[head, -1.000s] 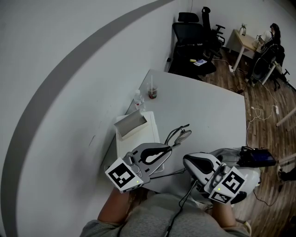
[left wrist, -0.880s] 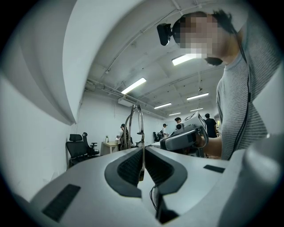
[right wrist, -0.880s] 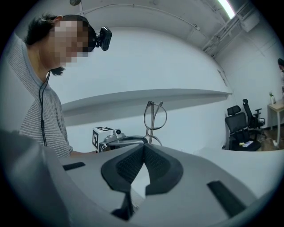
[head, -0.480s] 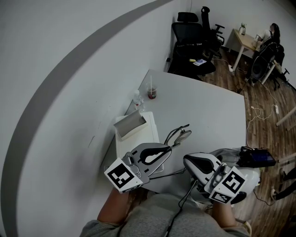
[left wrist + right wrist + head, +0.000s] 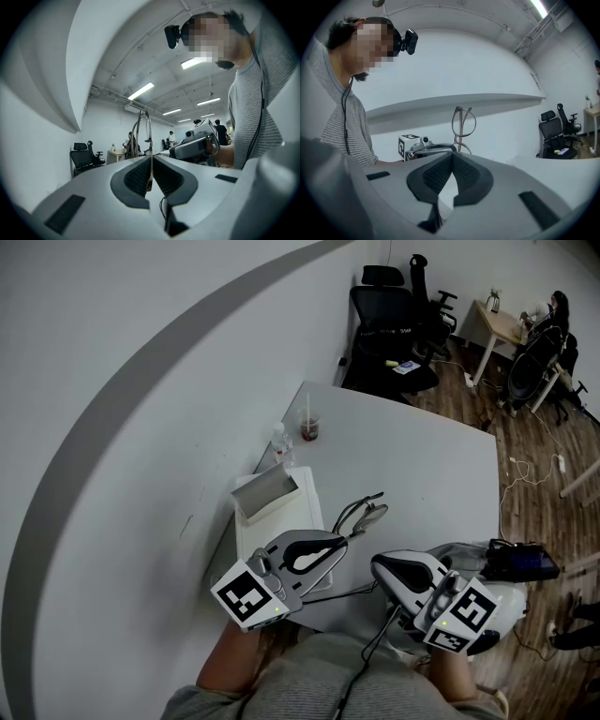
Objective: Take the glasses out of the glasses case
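The thin-framed glasses (image 5: pixel 362 513) hang just above the grey table (image 5: pixel 422 465), to the right of the open white glasses case (image 5: pixel 277 517) with its raised grey lid (image 5: pixel 266 491). My left gripper (image 5: pixel 340 539) is shut on one temple arm; in the left gripper view the arm runs between the pads (image 5: pixel 150 172) and the frame (image 5: pixel 142 133) stands up beyond. My right gripper (image 5: pixel 376 566) hovers close to the right, jaws shut with nothing between them, pointing at the glasses (image 5: pixel 463 123) and the left gripper (image 5: pixel 423 147).
A cup with a dark drink (image 5: pixel 308 427) and a small bottle (image 5: pixel 279 440) stand at the table's far left edge. Black office chairs (image 5: pixel 384 320) are behind the table. A dark bag (image 5: pixel 517 559) and cables lie on the floor to the right.
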Motion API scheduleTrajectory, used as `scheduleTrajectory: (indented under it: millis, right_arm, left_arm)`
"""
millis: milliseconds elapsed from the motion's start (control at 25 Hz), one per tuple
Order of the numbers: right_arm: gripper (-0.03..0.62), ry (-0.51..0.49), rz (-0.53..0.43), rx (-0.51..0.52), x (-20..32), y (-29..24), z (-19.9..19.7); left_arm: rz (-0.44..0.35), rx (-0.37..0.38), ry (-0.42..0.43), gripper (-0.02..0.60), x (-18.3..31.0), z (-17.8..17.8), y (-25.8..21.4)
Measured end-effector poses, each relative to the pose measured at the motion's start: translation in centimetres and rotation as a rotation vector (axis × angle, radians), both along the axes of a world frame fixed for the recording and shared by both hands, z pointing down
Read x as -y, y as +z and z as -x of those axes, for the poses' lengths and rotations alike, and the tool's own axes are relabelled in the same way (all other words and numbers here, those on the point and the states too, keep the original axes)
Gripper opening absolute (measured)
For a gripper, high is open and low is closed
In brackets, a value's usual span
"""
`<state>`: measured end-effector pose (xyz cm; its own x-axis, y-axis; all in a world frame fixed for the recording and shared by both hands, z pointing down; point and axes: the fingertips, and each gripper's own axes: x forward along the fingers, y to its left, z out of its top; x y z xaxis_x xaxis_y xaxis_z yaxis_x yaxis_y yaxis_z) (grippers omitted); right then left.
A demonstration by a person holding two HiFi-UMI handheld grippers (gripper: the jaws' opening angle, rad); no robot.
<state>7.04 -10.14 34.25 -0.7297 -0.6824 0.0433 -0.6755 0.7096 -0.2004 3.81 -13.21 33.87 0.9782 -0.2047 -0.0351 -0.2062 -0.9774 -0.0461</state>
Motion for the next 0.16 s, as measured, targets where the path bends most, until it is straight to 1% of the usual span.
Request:
scheduleTrajectory:
  millis: [160]
  right_arm:
    - [0.012,0.001,0.000,-0.003,0.02,-0.10,-0.10]
  left_arm:
    - [-0.002,0.003,0.000,0.025,-0.01,-0.03,-0.16]
